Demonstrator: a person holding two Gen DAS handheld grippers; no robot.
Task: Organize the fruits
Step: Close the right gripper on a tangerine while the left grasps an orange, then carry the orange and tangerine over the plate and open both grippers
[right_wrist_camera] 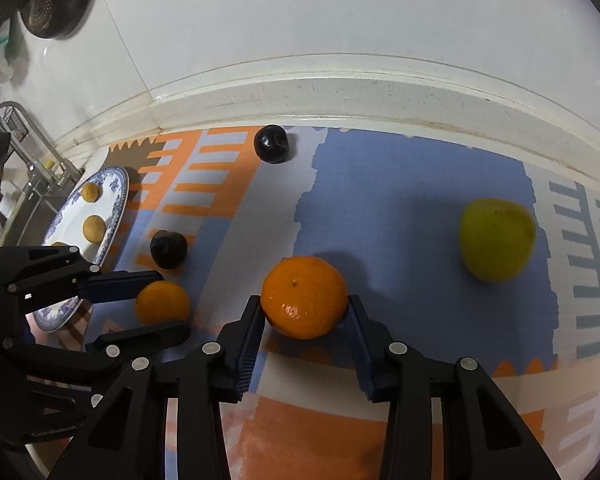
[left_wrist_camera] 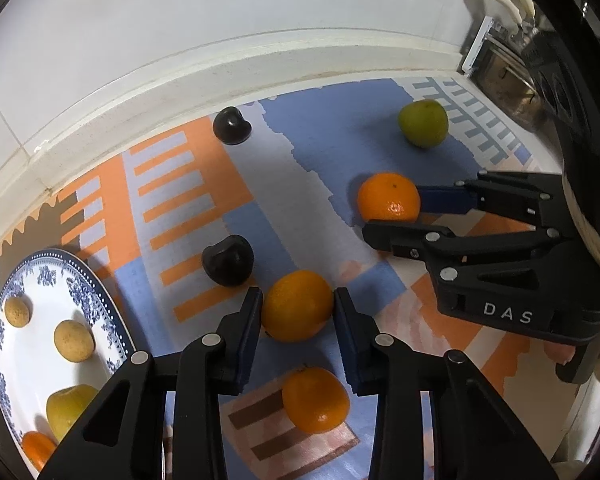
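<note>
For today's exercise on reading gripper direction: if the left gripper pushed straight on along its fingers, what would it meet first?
The left gripper already has an orange between its fingers, so that comes first. Beyond it the patterned mat looks free up to the white ledge, though depth is hard to judge.

White "DAS" lettering on the right gripper (left_wrist_camera: 396, 210) body

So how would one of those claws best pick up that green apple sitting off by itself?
Across its widest middle, coming from above or the front with the fingers on either side. The green apple is round and lies alone on the mat, with bare space all around, so either side is free. Gripping near the top would probably let it slip.
</note>
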